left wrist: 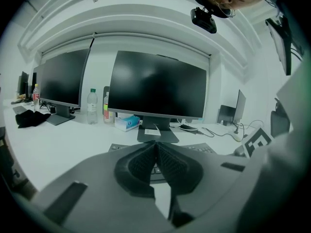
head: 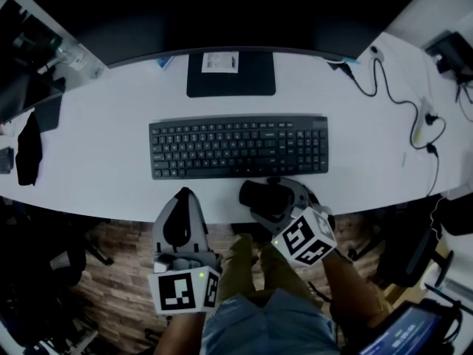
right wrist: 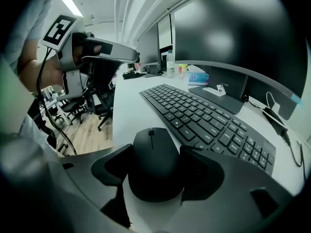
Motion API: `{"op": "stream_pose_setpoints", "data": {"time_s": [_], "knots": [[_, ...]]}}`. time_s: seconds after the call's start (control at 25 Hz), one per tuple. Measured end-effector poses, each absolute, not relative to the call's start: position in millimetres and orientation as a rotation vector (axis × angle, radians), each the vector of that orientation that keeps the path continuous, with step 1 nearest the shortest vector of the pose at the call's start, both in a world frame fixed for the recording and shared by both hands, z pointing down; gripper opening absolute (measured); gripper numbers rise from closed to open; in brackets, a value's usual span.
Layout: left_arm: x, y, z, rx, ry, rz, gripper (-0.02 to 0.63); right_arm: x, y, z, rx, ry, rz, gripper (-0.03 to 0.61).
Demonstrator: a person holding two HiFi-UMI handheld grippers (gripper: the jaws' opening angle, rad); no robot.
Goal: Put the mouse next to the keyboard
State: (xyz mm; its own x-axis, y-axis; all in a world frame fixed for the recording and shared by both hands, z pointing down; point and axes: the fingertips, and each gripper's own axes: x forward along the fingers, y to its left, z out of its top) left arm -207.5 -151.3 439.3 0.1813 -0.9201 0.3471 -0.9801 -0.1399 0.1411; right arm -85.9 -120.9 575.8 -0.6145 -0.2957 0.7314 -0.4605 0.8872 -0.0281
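Hanging at the front edge of the desk (head: 96, 168), bare surface ahead of it, the left tool (left wrist: 156, 148) has its jaws pressed together, empty. Right of it, the right tool (right wrist: 155, 166) clamps the mouse (right wrist: 151, 147) by both sides, just before the right half of the keyboard (head: 239, 146); whether the mouse touches the desk is unclear.

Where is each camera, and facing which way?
Head view: on the person's head, steeply down on the desk and keyboard; left gripper, right gripper, forearms show.
Left gripper view: rides that gripper, level toward the monitors; shut jaws show.
Right gripper view: rides that gripper, tilted down at the mouse between its jaws.
Shared: all see the keyboard.
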Motion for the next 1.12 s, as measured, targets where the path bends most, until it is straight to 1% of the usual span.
{"op": "stream_pose_setpoints", "data": {"time_s": [0.16, 0.44, 0.72, 0.84, 1.12], "knots": [[-205.1, -159.0, 424.4, 2.167, -1.804, 0.231, 0.005, -90.8, -119.6, 560.2, 0.566, -2.322, 0.327, 0.316], [-195.4, -168.2, 381.2, 2.275, -1.818, 0.174, 0.005, -92.9, -137.9, 488.1, 0.74, -2.405, 0.328, 0.316], [-167.4, -186.4, 321.0, 2.466, -1.772, 0.019, 0.005, -56.2, -178.9, 415.7, 1.044, -2.39, 0.233, 0.316], [-156.7, -184.2, 305.0, 2.518, -1.74, -0.001, 0.005, -40.2, -183.6, 389.9, 1.148, -2.375, 0.212, 0.316], [-127.3, -183.1, 284.0, 2.634, -1.681, -0.016, 0.005, -6.1, -191.4, 359.8, 1.304, -2.339, 0.154, 0.316]]}}
